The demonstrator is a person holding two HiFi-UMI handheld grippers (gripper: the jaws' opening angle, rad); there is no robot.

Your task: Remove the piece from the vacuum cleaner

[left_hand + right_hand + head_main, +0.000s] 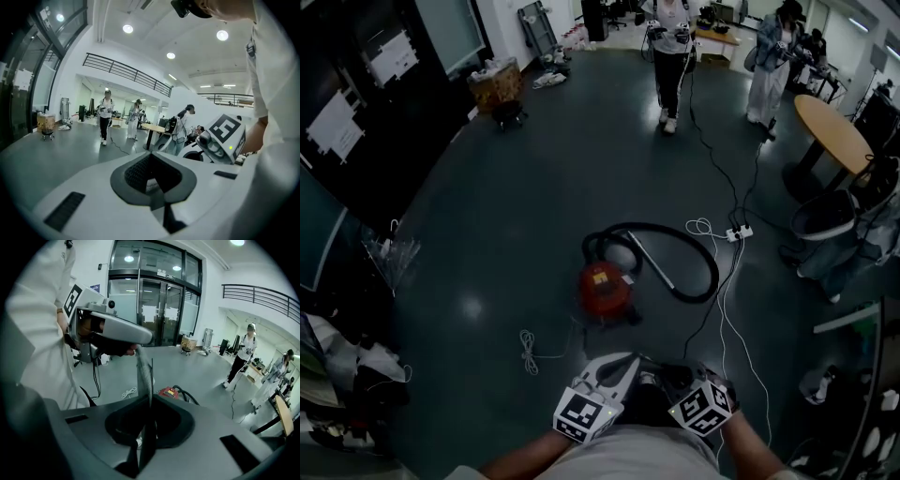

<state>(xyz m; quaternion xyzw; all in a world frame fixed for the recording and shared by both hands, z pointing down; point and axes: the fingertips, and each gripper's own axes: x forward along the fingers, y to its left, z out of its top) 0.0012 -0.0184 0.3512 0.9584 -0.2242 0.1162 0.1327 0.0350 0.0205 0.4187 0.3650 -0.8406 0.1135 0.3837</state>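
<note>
Left gripper (pixel 150 159): jaws closed, empty. Right gripper (pixel 141 357): jaws closed, empty. Red vacuum cleaner (pixel 605 291): well ahead of both.

In the head view, the vacuum cleaner (pixel 605 292) at centre frame is too small and dim to tell its piece from its body. In the right gripper view, its lower part is hidden behind the housing of the right gripper (pixel 140 355). The head view's bottom edge cuts off the person's forearms (pixel 534 459).
</note>
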